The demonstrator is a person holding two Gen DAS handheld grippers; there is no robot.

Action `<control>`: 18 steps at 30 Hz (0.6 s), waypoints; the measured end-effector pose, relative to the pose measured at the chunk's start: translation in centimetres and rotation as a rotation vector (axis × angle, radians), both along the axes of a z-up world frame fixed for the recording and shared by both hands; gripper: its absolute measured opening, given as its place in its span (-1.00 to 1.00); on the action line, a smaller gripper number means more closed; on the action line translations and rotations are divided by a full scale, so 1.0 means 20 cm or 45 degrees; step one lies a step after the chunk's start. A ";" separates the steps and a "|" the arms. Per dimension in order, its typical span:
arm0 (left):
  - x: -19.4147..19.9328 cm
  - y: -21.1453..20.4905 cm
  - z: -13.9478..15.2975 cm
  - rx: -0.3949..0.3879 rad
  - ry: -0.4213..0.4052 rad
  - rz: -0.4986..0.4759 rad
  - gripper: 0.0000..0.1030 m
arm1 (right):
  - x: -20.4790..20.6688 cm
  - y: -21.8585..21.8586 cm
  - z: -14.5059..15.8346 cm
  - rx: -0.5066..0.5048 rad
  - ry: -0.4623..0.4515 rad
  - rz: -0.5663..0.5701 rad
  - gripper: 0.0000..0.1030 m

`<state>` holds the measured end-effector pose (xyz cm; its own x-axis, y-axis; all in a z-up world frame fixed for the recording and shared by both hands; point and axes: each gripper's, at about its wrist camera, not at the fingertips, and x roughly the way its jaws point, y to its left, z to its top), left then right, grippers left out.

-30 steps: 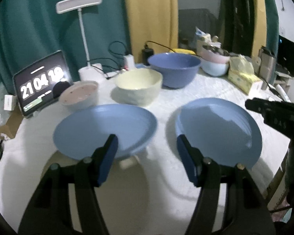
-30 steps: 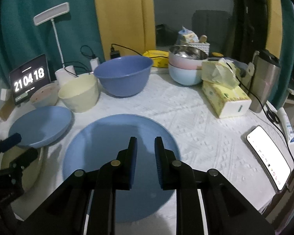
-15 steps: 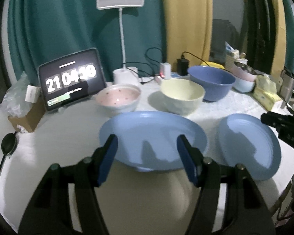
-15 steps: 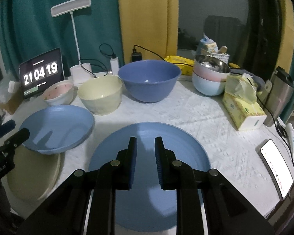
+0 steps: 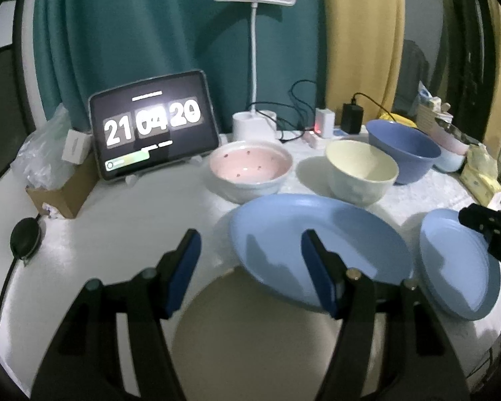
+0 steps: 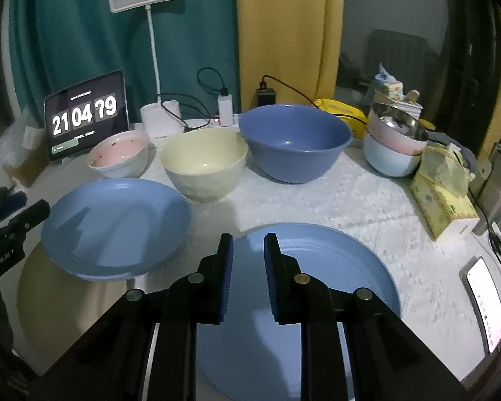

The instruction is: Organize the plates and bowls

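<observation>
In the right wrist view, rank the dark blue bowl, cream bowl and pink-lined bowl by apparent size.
1. dark blue bowl
2. cream bowl
3. pink-lined bowl
All three stand in one row at similar depth, so nearness hardly skews this.

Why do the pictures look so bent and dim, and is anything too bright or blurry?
Both views: fisheye lenses bow the curtains and darken the corners. Left wrist view: the clock screen glares, its digits smeared; the near cream plate is soft. Right wrist view: the phone is washed out; shadows fall across the blue plate.
</observation>
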<state>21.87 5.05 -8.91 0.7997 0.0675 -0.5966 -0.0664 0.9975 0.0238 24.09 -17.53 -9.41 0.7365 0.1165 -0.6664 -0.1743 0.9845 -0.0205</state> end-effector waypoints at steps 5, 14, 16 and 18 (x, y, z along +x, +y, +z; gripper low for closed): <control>0.04 0.05 -0.02 -0.019 0.019 0.003 0.25 | 0.05 0.05 -0.02 0.007 0.020 0.027 -0.59; 0.14 0.08 -0.09 -0.044 0.074 0.008 0.25 | 0.13 0.14 -0.09 0.021 0.087 0.087 -0.57; 0.16 0.08 -0.10 -0.056 0.089 0.008 0.25 | 0.14 0.16 -0.10 0.028 0.101 0.100 -0.51; 0.18 0.09 -0.12 -0.061 0.102 0.011 0.25 | 0.16 0.17 -0.12 0.034 0.113 0.110 -0.42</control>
